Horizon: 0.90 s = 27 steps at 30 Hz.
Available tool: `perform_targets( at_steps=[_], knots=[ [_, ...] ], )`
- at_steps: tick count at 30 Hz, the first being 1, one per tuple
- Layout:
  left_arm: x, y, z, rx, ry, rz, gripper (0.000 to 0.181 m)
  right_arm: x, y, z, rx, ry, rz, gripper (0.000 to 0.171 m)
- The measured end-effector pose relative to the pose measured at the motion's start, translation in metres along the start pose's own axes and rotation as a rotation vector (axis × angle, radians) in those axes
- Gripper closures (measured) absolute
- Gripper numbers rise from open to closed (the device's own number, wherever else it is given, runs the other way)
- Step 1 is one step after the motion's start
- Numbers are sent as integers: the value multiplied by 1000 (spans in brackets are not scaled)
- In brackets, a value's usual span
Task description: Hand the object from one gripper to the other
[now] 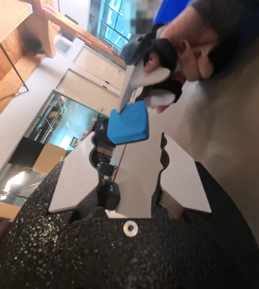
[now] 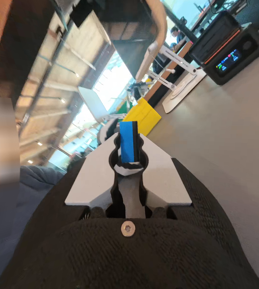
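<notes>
Between the right gripper's [image 2: 128, 150] fingers [image 2: 155, 168] sits the blue pad [image 2: 126, 143] (black strip along one side), pinched edge-on. From the left wrist view, the pad [image 1: 128, 122] hangs just ahead of the left gripper [image 1: 128, 140], whose jaws are spread wide, holding nothing.

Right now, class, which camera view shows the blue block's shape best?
The left wrist view: the blue block shows its broad rounded face, held by the right gripper. The right wrist view shows only the block's narrow edge with a black layer, clamped between the fingers.
</notes>
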State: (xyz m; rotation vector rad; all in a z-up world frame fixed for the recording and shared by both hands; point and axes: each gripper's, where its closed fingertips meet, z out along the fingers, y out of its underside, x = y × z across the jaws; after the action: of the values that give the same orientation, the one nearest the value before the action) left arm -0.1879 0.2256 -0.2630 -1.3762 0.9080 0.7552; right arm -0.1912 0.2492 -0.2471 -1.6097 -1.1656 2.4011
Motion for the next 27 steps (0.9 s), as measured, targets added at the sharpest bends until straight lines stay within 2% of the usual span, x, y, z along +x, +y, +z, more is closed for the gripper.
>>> perform_targets(
  at_steps=[2, 6, 8, 10, 12, 15, 18, 19, 21, 22, 25, 26, 27],
  knots=[
    [0, 4, 2, -39, -29, 96, 104, -5, -2, -4, 13, -60, 73, 153],
    [2, -1, 4, -67, -89, 297, 130, -7, 14, 2, -81, -54, 56, 152],
    [1, -3, 3, -67, -100, 312, 132, -8, 14, 3, -79, -58, 60, 152],
    [1, -5, 4, -46, -56, 176, 134, -9, 9, 3, -52, -64, 15, 149],
    [0, -6, 4, -9, 18, -55, 137, -10, 1, 3, -2, -33, -121, 132],
    [0, -11, -1, 106, 193, -456, 139, -10, -5, 1, 27, 80, -446, 116],
    [7, -18, -9, 232, 410, -802, 141, -38, 6, -1, 8, 15, -757, 108],
    [8, -20, -12, 262, 467, -859, 161, -44, 13, -1, -17, -17, -796, 103],
    [0, -21, -15, 308, 491, -944, 161, -40, 28, 1, -99, -31, -771, 102],
    [0, -21, -16, 313, 520, -978, 161, -38, 31, 3, -118, -28, -766, 103],
    [10, -22, -14, 278, 570, -948, 157, -39, 30, 7, -95, -29, -798, 127],
    [14, -23, -13, 257, 578, -921, 154, -38, 30, 8, -102, -23, -798, 143],
    [15, -22, -11, 243, 566, -907, 152, -38, 31, 8, -107, -24, -805, 148]
  ],
)
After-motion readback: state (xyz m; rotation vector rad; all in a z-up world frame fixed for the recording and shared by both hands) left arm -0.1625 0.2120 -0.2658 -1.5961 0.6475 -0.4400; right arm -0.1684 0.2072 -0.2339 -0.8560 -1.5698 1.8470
